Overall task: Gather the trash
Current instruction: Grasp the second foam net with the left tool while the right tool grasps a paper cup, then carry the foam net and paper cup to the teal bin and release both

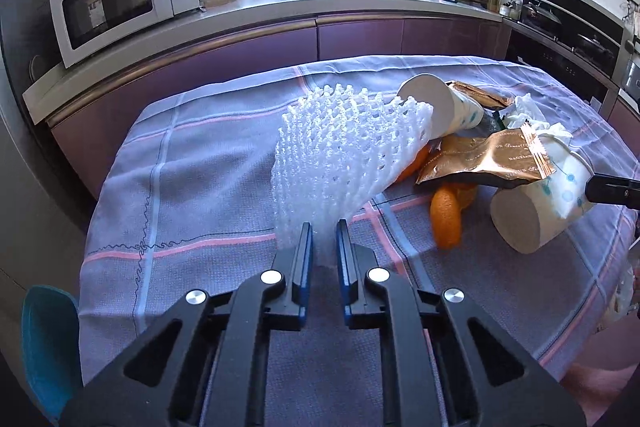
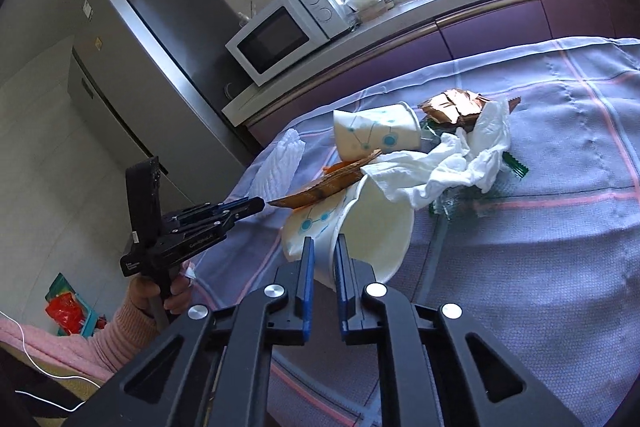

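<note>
- Left wrist view: the left tool (image 1: pixel 324 239), nearly shut, pinches the white foam fruit net (image 1: pixel 340 151), a springy lattice sleeve, over the worktop (image 1: pixel 200 163) middle. Crinkly foil wrapper (image 1: pixel 486 163) and orange peel (image 1: pixel 446 217) lie toward the right edge.
- Right wrist view: the right tool (image 2: pixel 323 259) clamps the rim of a paper cup (image 2: pixel 360 227) (thin, crushable) stuffed with tissue (image 2: pixel 440 163); collecting seems underway, and next the net likely needs tucking in.
</note>
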A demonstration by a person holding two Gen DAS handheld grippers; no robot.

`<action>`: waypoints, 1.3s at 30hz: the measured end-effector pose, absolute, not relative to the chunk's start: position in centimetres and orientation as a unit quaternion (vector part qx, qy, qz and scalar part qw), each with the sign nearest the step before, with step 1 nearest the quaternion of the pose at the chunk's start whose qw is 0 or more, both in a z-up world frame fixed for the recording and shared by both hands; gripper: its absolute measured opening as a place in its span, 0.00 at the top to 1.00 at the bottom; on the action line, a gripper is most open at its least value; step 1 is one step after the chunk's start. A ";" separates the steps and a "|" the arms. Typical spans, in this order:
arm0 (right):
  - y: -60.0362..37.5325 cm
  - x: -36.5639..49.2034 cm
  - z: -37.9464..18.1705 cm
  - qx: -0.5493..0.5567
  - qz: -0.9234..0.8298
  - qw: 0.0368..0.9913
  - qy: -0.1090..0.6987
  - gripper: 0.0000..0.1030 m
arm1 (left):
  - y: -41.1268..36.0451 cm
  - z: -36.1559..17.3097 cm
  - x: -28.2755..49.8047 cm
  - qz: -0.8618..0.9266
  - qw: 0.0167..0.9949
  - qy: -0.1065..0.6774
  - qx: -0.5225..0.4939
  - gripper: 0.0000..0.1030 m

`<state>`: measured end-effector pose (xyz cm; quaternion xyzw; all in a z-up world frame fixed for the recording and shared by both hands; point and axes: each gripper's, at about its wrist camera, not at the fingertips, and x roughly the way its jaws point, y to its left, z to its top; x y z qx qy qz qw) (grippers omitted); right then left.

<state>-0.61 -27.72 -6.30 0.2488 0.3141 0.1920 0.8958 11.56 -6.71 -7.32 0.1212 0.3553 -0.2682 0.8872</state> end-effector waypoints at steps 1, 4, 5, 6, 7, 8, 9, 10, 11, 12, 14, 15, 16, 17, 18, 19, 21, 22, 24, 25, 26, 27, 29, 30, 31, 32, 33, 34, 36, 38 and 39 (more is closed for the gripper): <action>-27.5 -0.7 -6.1 0.246 0.196 0.896 0.314 0.94 | -6.3 -7.1 11.4 -0.267 0.889 0.354 0.115 0.89; -26.9 -1.0 -5.4 0.239 0.215 0.895 0.308 0.97 | -4.9 -6.4 10.8 -0.262 0.894 0.349 0.099 0.89; -26.7 -1.2 -5.1 0.239 0.224 0.895 0.305 0.97 | -4.5 -6.1 10.6 -0.259 0.896 0.347 0.094 0.89; -26.6 -1.3 -4.9 0.237 0.229 0.894 0.302 0.97 | -4.0 -5.9 10.3 -0.255 0.899 0.345 0.090 0.89; -26.3 -1.4 -4.6 0.236 0.235 0.894 0.301 0.97 | -3.5 -5.6 10.0 -0.251 0.901 0.342 0.088 0.89; -26.1 -1.5 -4.4 0.234 0.241 0.893 0.299 0.97 | -3.0 -5.4 9.7 -0.249 0.903 0.339 0.084 0.89; -25.8 -1.6 -4.2 0.232 0.249 0.892 0.298 0.97 | -2.5 -5.2 9.4 -0.246 0.905 0.337 0.081 0.89; -25.5 -1.7 -4.0 0.230 0.257 0.891 0.295 0.97 | -1.9 -4.9 9.0 -0.243 0.907 0.334 0.077 0.89; -25.1 -1.7 -3.8 0.228 0.265 0.890 0.293 0.97 | -1.4 -4.8 8.8 -0.241 0.909 0.332 0.074 0.89; -24.8 -1.7 -3.6 0.228 0.275 0.887 0.291 0.97 | -0.9 -4.6 8.5 -0.237 0.911 0.330 0.071 0.89; -24.0 -1.5 -3.4 0.227 0.289 0.884 0.290 0.97 | 0.1 -4.3 7.9 -0.230 0.914 0.328 0.066 0.89; -23.5 -1.3 -3.3 0.225 0.297 0.881 0.291 0.97 | 0.6 -4.2 7.7 -0.226 0.915 0.328 0.063 0.89; -22.9 -1.1 -3.2 0.223 0.304 0.879 0.291 0.97 | 1.0 -4.1 7.4 -0.221 0.917 0.328 0.061 0.89; -22.3 -0.7 -3.1 0.221 0.313 0.877 0.291 0.97 | 1.6 -4.0 7.2 -0.217 0.918 0.327 0.058 0.89; -21.8 -0.3 -3.1 0.221 0.320 0.874 0.293 0.97 | 2.1 -3.9 7.0 -0.213 0.919 0.327 0.056 0.89; -21.2 0.1 -3.2 0.219 0.327 0.871 0.295 0.97 | 2.7 -3.8 6.7 -0.206 0.921 0.327 0.052 0.89; -20.0 1.1 -3.2 0.219 0.340 0.865 0.297 0.97 | 3.9 -3.7 6.1 -0.196 0.924 0.325 0.046 0.89; -19.4 1.6 -3.2 0.220 0.348 0.861 0.299 0.97 | 4.6 -3.5 5.9 -0.190 0.926 0.324 0.041 0.89; -18.0 2.8 -3.2 0.214 0.358 0.856 0.304 0.97 | 6.0 -3.4 5.5 -0.177 0.929 0.323 0.035 0.89; -17.4 3.3 -3.2 0.214 0.365 0.853 0.306 0.97 | 6.6 -3.3 5.3 -0.170 0.931 0.322 0.033 0.89; -16.7 3.9 -3.2 0.212 0.373 0.849 0.308 0.97 | 7.4 -3.2 5.0 -0.162 0.933 0.321 0.030 0.89; -15.9 4.3 -3.1 0.207 0.379 0.847 0.310 0.97 | 8.2 -3.2 4.8 -0.154 0.934 0.321 0.026 0.89; -14.6 5.0 -2.8 0.202 0.391 0.842 0.312 0.97 | 9.7 -3.1 4.6 -0.139 0.937 0.321 0.019 0.89; -13.9 5.5 -2.8 0.200 0.395 0.839 0.315 0.97 | 10.4 -3.1 4.6 -0.134 0.937 0.321 0.016 0.89; -13.2 5.9 -2.7 0.197 0.399 0.837 0.319 0.97 | 11.2 -3.1 4.4 -0.125 0.938 0.322 0.013 0.89; -12.5 6.3 -2.7 0.195 0.403 0.834 0.321 0.97 | 11.9 -3.2 4.4 -0.118 0.939 0.323 0.010 0.89; -11.8 6.6 -2.6 0.192 0.407 0.832 0.324 0.97 | 12.7 -3.2 4.2 -0.108 0.940 0.323 0.008 0.89; -11.0 6.9 -2.5 0.187 0.410 0.831 0.327 0.97 | 13.5 -3.2 4.2 -0.098 0.941 0.324 0.006 0.89; -9.5 7.7 -2.3 0.178 0.419 0.827 0.330 0.97 | 15.0 -3.4 4.2 -0.083 0.942 0.326 0.000 0.89; -8.1 8.5 -2.1 0.172 0.429 0.821 0.335 0.97 | 16.7 -3.6 4.3 -0.066 0.943 0.327 -0.007 0.89; -7.2 9.0 -2.1 0.166 0.432 0.820 0.337 0.97 | 17.5 -3.8 4.4 -0.057 0.943 0.328 -0.009 0.89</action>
